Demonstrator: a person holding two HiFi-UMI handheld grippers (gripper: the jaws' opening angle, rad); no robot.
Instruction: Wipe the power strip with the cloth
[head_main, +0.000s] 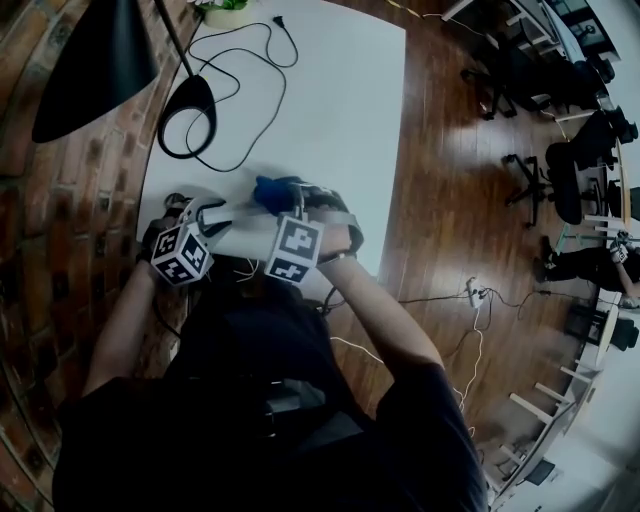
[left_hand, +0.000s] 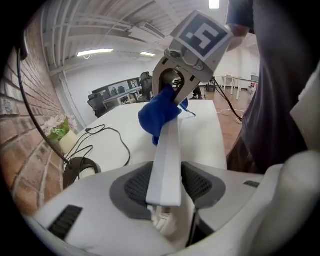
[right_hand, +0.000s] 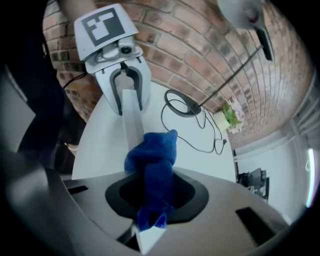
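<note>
Grips the power strip (left_hand: 166, 155) by one end with the left gripper (left_hand: 167, 192), fingers closed hard against its two long sides. Holds it raised off the white tabletop (head_main: 330, 110), over the edge nearest the person, pointing toward the right gripper (right_hand: 150, 200). Pinches the blue cloth (right_hand: 150, 160) there, fingers nearly together on the bunched fabric, the loose wad bulging out in front. Presses that wad onto the strip's far part, folding a little over its top face.

Reads as the wiping step itself, somewhere mid-course. Cannot judge from here how much of the strip is already clean.

Calls next for drawing the cloth along the strip toward the left gripper, in steady contact. Calls also for a firm hold at the clamped end, so as not to let the strip swivel. Probably needs a regrip afterwards to reach the stretch hidden under the left fingers.

Farther out, shows only one container: a small pale pot (left_hand: 69, 141) at the tabletop's far end, beside the brick wall (right_hand: 200, 50). Contains a leafy green plant and nothing else that can be made out. Shows near it a black lamp base (left_hand: 80, 170) with its dark cord looping across the tabletop, well apart from the strip.
</note>
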